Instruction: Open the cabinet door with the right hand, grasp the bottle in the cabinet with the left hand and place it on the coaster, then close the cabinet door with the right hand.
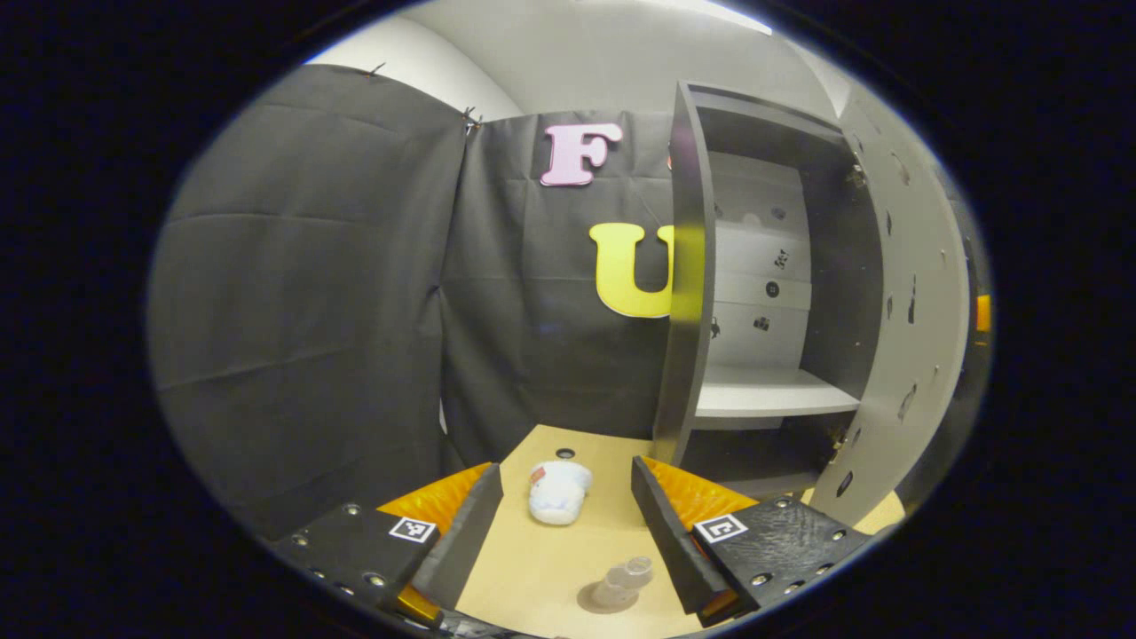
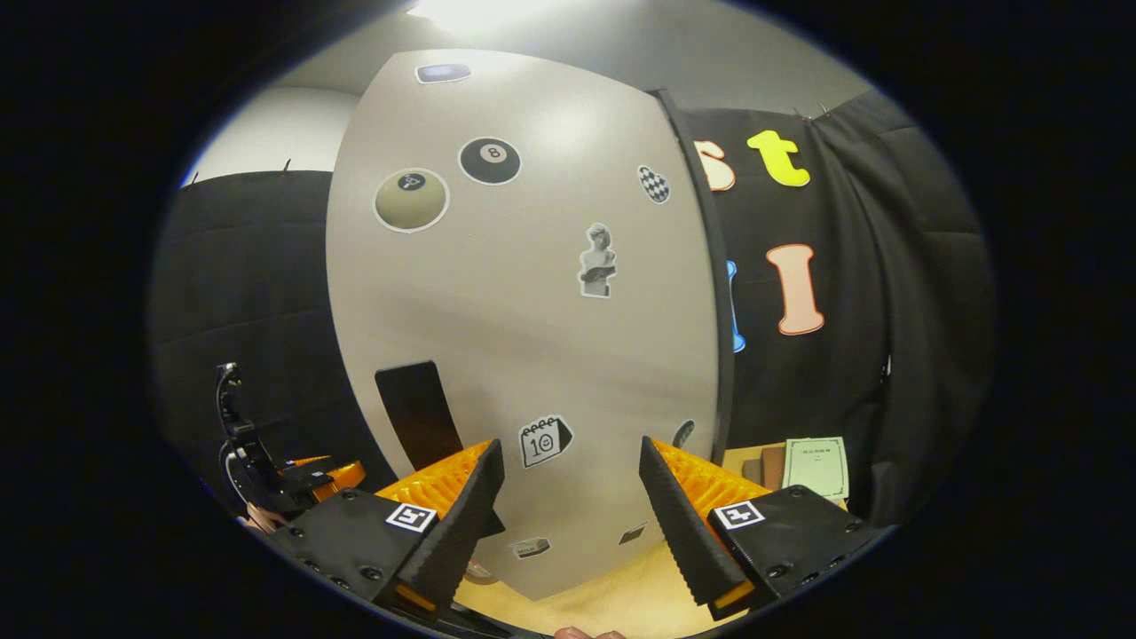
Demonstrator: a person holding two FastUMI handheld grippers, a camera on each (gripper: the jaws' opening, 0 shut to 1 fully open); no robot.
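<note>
the tall grey cabinet (image 1: 781, 266) stands open, the small white bottle (image 1: 557, 493) lies on the tan counter (image 1: 532, 568) between the spread, empty left claw (image 1: 566, 532), near the clear round coaster (image 1: 612, 590) at lower centre; the right claw (image 2: 568, 524), also apart, faces the pale stickered door (image 2: 532, 293), not yet closed.

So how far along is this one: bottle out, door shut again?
Done: the cabinet door stands open, the shelf looks bare, and a clear bottle seems to stand on the coaster. In hand: nothing; the left gripper and right gripper are both open. Left: closing the door, whose outer face the right gripper faces.
</note>
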